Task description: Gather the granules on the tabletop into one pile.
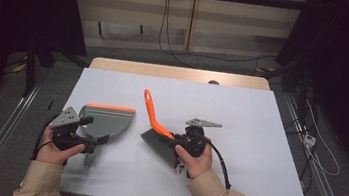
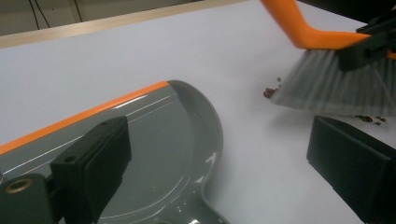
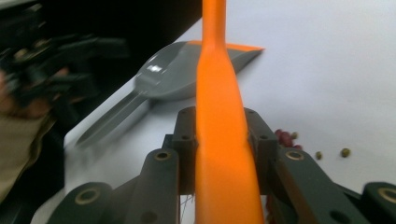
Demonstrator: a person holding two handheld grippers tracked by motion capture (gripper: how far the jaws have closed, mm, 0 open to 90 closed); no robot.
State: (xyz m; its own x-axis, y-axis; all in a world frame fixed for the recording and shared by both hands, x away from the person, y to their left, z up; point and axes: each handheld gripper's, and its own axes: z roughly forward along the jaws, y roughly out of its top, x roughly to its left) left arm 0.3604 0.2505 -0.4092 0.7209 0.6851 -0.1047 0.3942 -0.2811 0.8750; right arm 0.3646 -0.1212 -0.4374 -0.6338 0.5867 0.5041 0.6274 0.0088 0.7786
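A grey dustpan (image 1: 109,120) with an orange front lip lies flat on the white table (image 1: 240,116), its handle (image 1: 90,157) pointing toward the person. My left gripper (image 1: 94,131) hovers over the pan's rear; in the left gripper view (image 2: 219,140) its jaws stand wide apart above the pan (image 2: 177,140), pressing on nothing. My right gripper (image 1: 180,139) is shut on the orange handle (image 3: 219,116) of a hand brush (image 1: 156,126). Its grey bristles (image 2: 336,88) rest on the table to the right of the pan. Small red and green bits (image 3: 287,137) lie beside the bristles (image 2: 270,92).
The table's wooden far edge (image 1: 180,73) shows beyond the white cover. Dark curtains and a metal frame stand at both sides, and cables (image 1: 170,37) hang at the back wall. Bare white surface stretches across the right and far parts of the table.
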